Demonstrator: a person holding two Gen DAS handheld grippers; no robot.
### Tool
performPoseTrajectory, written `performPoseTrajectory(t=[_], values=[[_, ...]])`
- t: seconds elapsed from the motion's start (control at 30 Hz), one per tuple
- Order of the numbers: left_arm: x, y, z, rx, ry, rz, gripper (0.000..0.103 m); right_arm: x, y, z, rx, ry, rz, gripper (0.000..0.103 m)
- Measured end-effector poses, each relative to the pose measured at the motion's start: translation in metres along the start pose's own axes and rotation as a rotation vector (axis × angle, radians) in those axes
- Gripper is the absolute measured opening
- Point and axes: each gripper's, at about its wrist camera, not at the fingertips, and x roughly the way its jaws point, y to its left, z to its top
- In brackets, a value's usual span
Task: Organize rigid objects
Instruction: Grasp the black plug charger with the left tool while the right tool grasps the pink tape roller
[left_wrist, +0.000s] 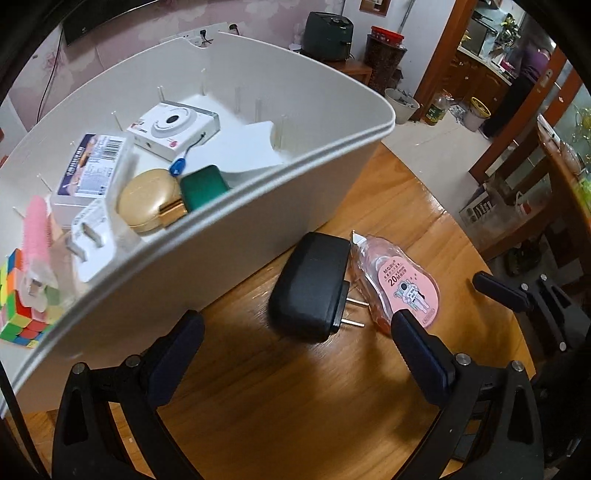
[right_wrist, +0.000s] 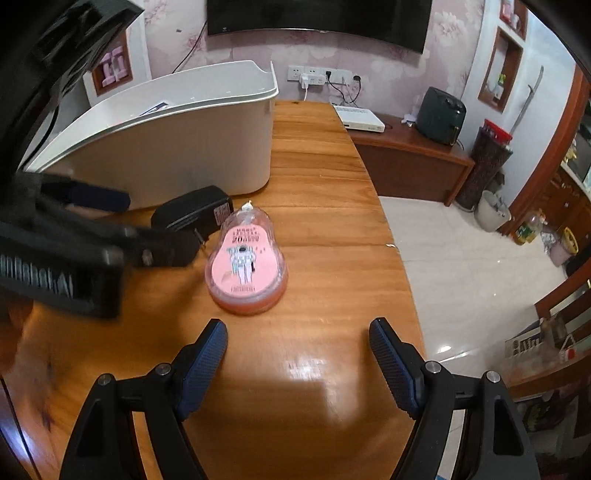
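On the wooden table (right_wrist: 325, 177), a black power adapter (left_wrist: 310, 288) lies with its prongs toward a pink correction tape (left_wrist: 406, 291) in clear wrapping. My left gripper (left_wrist: 295, 320) is open, its tips either side of the adapter's near end without touching it. My right gripper (right_wrist: 299, 328) is open and empty, a little short of the correction tape (right_wrist: 245, 266). Behind both stands a white bin (left_wrist: 258, 229) holding a white camera (left_wrist: 173, 125), a barcoded box (left_wrist: 92, 162), a gold case (left_wrist: 151, 199), a green case (left_wrist: 203, 186), a white plug (left_wrist: 88, 236) and a colour cube (left_wrist: 22, 310).
The table's curved edge (right_wrist: 391, 236) drops to a tiled floor on the right. A low cabinet (right_wrist: 410, 162) with a dark appliance (right_wrist: 441, 114) stands by the far wall. A person (left_wrist: 521, 85) stands in the far room.
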Motion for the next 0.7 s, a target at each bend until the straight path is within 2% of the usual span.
performPoseTrajectory(t=[0.27, 0.43, 0.57, 0.6, 0.67, 0.7], values=[[0.005, 0.01, 0.001, -0.101, -0.031, -0.07, 0.1, 0.009, 0.002, 0.012, 0.045, -0.032, 0.014, 0.08], [0.005, 0.013, 0.0, -0.117, -0.042, -0.063, 0.098, 0.012, 0.004, 0.015, 0.06, -0.048, 0.005, 0.08], [0.006, 0.013, 0.003, -0.146, -0.047, -0.012, 0.086, 0.01, 0.006, 0.014, 0.042, -0.052, 0.017, 0.072], [0.005, 0.013, 0.002, -0.151, -0.05, -0.011, 0.073, 0.009, 0.005, 0.013, 0.039, -0.048, 0.021, 0.072], [0.003, 0.014, 0.004, -0.157, -0.055, 0.006, 0.057, 0.008, 0.003, 0.012, 0.035, -0.042, 0.026, 0.072], [0.002, 0.015, 0.005, -0.165, -0.054, 0.004, 0.057, 0.007, 0.002, 0.012, 0.033, -0.04, 0.026, 0.072]])
